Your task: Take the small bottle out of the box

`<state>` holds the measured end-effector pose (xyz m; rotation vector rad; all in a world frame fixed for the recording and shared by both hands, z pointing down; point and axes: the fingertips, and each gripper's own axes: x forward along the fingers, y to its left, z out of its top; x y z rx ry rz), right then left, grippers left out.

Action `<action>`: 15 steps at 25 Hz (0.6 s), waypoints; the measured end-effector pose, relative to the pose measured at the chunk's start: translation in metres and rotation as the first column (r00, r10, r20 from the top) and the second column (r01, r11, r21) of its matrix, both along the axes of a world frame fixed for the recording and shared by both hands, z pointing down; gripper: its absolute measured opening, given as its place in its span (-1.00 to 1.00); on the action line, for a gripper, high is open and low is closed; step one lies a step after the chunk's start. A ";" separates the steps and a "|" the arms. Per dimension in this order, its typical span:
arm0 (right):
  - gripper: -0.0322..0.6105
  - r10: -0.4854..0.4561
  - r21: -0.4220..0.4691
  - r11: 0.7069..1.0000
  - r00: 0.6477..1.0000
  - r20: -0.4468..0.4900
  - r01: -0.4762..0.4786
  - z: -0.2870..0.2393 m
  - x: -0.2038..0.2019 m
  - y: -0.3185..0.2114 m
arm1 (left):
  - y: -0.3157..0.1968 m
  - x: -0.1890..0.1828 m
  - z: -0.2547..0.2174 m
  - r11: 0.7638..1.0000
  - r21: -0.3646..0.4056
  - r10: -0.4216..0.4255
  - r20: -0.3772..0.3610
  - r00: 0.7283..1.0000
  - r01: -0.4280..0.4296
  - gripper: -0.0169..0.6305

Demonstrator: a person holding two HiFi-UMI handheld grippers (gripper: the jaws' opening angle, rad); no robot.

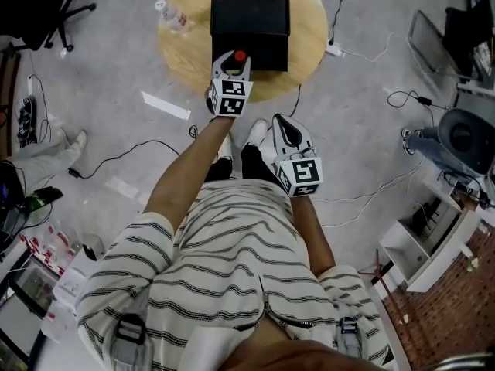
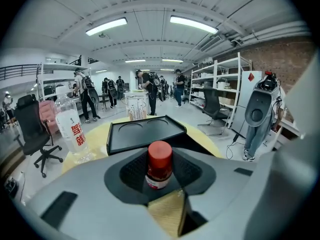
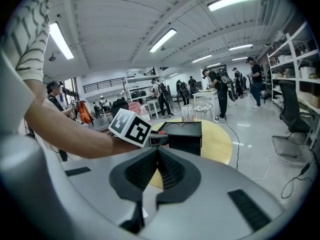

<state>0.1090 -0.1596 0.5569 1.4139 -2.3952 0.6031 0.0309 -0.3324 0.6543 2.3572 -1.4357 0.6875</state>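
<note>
Head view looks steeply down on a round wooden counter (image 1: 305,52) with a black box (image 1: 250,22) standing on it and a clear water bottle (image 1: 173,18) upright to the box's left, apart from it. The left tool (image 1: 232,59) reaches out over the counter's near edge, right at the box's near side, and the small bottle (image 1: 240,55) shows at its tip as a red cap.

Left gripper view settles the grip: the small bottle stands upright between the two dark pads (image 2: 134,171), which close in on it from either side – clamped, with its red cap above the pads and a pale label below. The bottle is outside the box; the box sits just behind it, its black top bearing two round hollows. Yellow counter shows under the bottle, but whether the bottle's base touches it cannot be told.

The right tool (image 1: 282,124) hangs back near the person's body, over the grey floor (image 1: 116,91), well apart from the counter. Right gripper view shows its ribbed jaws pressed together with nothing between them – beyond them are the person's left arm (image 3: 70,134), the left tool's marker cube and the box.
</note>
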 end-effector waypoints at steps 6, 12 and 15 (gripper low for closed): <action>-0.84 0.015 0.027 1.000 1.000 0.003 -0.015 -0.006 -0.003 0.007 | 0.012 -0.002 -0.016 1.000 0.014 0.008 -0.024 1.000 -0.008 -0.47; -0.84 0.031 0.058 0.998 1.000 0.003 -0.031 -0.017 -0.008 0.009 | 0.026 -0.007 -0.037 1.000 0.017 0.013 -0.044 0.999 -0.013 -0.47; -0.85 0.031 0.070 0.997 0.999 -0.007 -0.031 -0.020 -0.011 0.010 | 0.032 -0.009 -0.050 1.000 0.024 0.019 -0.053 0.998 -0.018 -0.47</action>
